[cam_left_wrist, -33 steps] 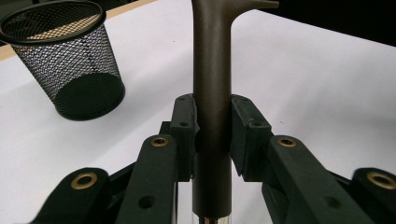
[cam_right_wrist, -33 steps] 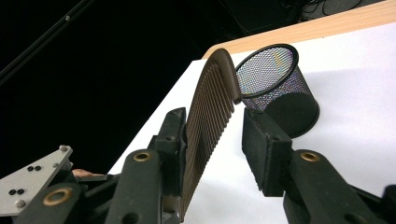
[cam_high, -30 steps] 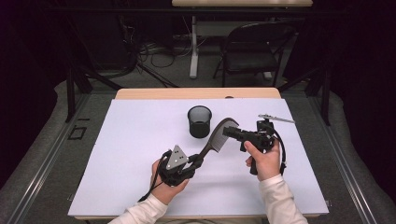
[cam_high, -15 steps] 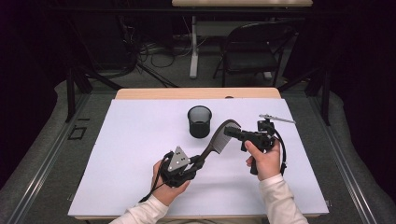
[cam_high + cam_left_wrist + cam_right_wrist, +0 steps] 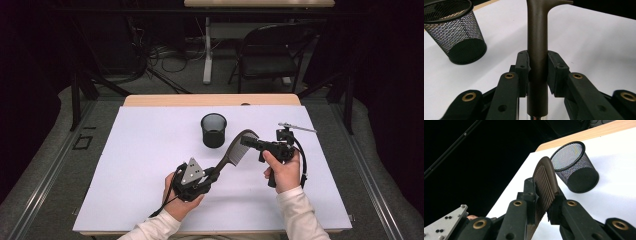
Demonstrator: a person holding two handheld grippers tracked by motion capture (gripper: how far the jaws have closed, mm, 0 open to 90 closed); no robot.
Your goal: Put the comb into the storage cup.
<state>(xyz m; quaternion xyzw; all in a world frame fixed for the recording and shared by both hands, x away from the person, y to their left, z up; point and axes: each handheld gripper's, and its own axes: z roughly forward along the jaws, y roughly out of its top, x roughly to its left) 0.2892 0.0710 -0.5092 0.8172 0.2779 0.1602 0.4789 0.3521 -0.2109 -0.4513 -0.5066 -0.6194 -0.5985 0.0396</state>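
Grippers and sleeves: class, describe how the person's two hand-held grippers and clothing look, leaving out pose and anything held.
Both grippers are black, with linked jaw arms studded with brass-coloured rivets. The left gripper carries a grey three-cornered plate with small dark holes, and a black cable trails from it. The right gripper has a black cable looping behind the hand and a thin silver rod on top. Both sleeves are white.

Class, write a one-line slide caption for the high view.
Both grippers, left and right, clamp one comb beside a mesh cup.

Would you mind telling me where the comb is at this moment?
The comb is held above the table's middle, its handle in the left tool, its toothed end in the right tool, just near of the mesh cup.
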